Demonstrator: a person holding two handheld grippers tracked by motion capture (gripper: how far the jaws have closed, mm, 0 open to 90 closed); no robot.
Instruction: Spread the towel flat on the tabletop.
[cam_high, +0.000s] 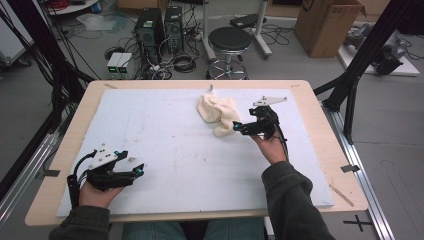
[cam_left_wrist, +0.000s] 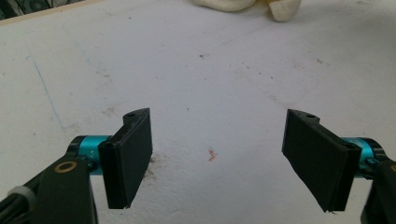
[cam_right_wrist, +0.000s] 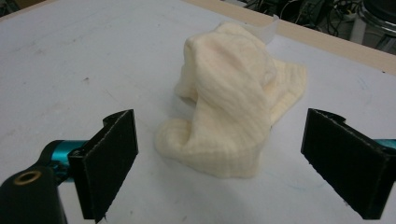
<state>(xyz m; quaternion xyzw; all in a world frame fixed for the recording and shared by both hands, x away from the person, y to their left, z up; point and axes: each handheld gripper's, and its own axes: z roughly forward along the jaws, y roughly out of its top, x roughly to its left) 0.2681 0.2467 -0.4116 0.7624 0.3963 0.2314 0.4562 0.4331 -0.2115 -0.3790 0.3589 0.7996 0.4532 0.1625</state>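
Your right gripper (cam_high: 236, 127) sits at the near right edge of the cream cloth (cam_high: 218, 113), which lies crumpled on the white foam board (cam_high: 165, 135), toward its far side and right of centre. In the right gripper view, the jaws stand wide apart with nothing between the pads, and the cloth (cam_right_wrist: 233, 123) rises in a heap just ahead of them, centred on the gap, not touching either jaw. Your left gripper (cam_high: 139, 171) rests near the board's front left corner, well apart from the cloth. Its jaws are also spread wide and empty over bare board; in the left gripper view, the cloth (cam_left_wrist: 247, 7) shows far off at the top edge.
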